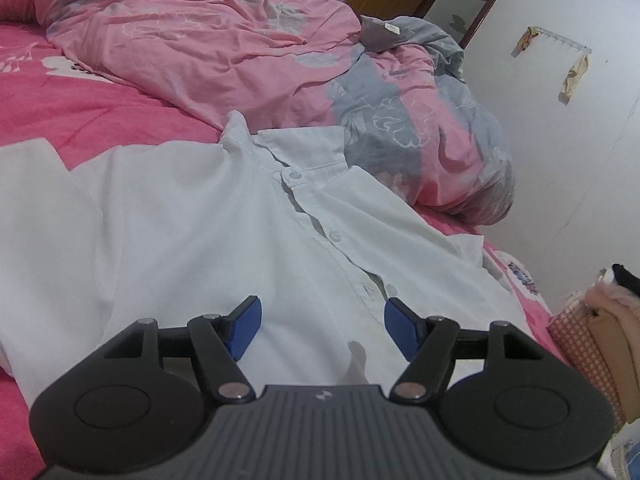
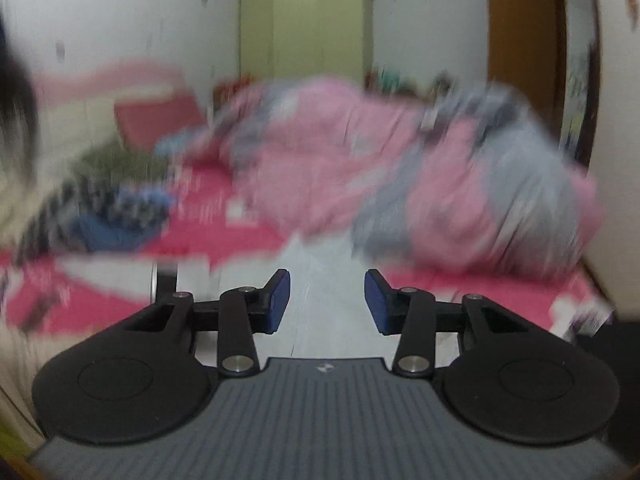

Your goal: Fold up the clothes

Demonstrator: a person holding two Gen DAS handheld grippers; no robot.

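Before you, a white button-up shirt (image 1: 180, 216) lies spread flat on the bed, front side up. Its collar (image 1: 304, 148) points away from you, toward the far side of the bed. The button placket (image 1: 336, 236) runs diagonally from the collar down to your right, with the buttons fastened. One sleeve (image 1: 32, 168) stretches out to the left. The cloth is mostly smooth, with light creases.

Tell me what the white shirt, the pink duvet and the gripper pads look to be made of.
Shirt: thin woven cloth, probably cotton or a blend, matte; stitched collar, soft creases.
Duvet: light printed fabric over soft filling, matte; puffy, finely wrinkled.
Pads: blue, ribbed, likely rubber or soft plastic, on black plastic arms.
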